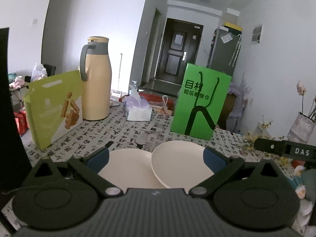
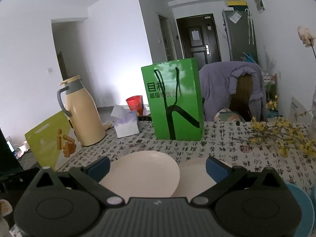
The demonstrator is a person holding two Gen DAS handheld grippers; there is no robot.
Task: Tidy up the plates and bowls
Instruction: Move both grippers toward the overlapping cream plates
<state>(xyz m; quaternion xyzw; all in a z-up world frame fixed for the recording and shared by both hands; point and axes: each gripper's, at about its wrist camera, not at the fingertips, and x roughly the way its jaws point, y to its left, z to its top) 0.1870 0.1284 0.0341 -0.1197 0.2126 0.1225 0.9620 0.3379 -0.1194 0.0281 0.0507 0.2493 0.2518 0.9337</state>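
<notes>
Two cream plates lie on the calligraphy-print tablecloth. In the left wrist view the right plate [image 1: 177, 162] overlaps the left plate [image 1: 130, 169], its edge resting on it. My left gripper [image 1: 156, 158] is open, its blue-padded fingers [image 1: 98, 158] spread above both plates. In the right wrist view the left plate [image 2: 144, 173] overlaps the right plate [image 2: 197, 175]. My right gripper [image 2: 157, 165] is open above them, holding nothing. Part of the right gripper [image 1: 284, 150] shows at the right edge of the left wrist view.
A green paper bag [image 1: 199, 102] stands just behind the plates. A tan thermos jug [image 1: 94, 79], a yellow-green box [image 1: 53, 106] and a tissue pack [image 1: 138, 108] stand back left. Yellow flowers [image 2: 280, 134] lie on the right. A blue dish [image 2: 304, 209] sits at the near right.
</notes>
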